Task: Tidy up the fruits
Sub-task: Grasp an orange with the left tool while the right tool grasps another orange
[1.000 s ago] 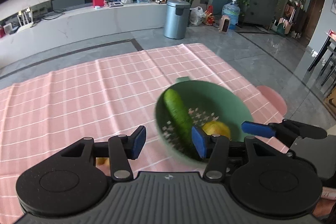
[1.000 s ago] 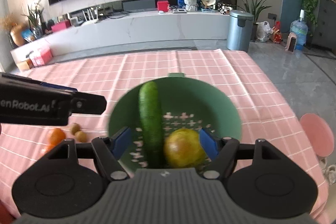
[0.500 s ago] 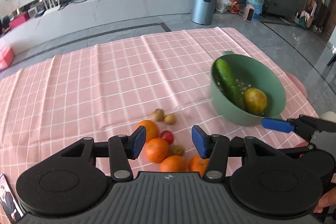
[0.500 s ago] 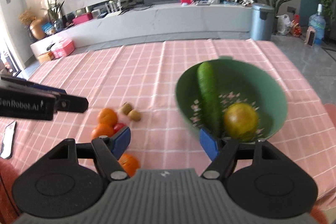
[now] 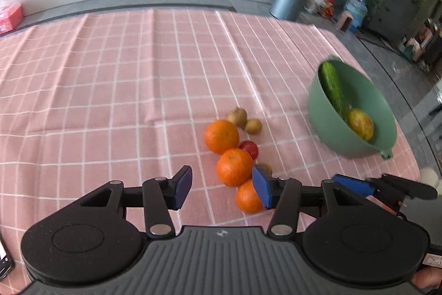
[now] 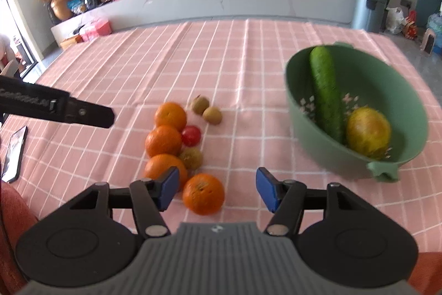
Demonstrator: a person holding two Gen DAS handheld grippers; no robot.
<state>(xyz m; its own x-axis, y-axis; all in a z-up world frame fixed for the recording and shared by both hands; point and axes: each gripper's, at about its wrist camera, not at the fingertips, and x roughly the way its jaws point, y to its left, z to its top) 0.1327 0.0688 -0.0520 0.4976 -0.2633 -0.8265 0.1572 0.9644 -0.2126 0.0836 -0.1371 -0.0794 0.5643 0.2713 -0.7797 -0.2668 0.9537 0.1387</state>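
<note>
Oranges (image 6: 170, 115): four; kiwis (image 6: 200, 104): three; tomato (image 6: 191, 135): one.

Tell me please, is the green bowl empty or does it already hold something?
Not empty. The green bowl holds a cucumber leaning against its wall and a yellowish round fruit beside it.

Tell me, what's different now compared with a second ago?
Both views swung away from the green bowl toward the loose oranges on the pink tablecloth. The right gripper has just been closing its fingers somewhat, with nothing pinched yet. The left gripper kept its fingers apart, empty. The cucumber and the yellowish fruit stayed in the bowl.
</note>
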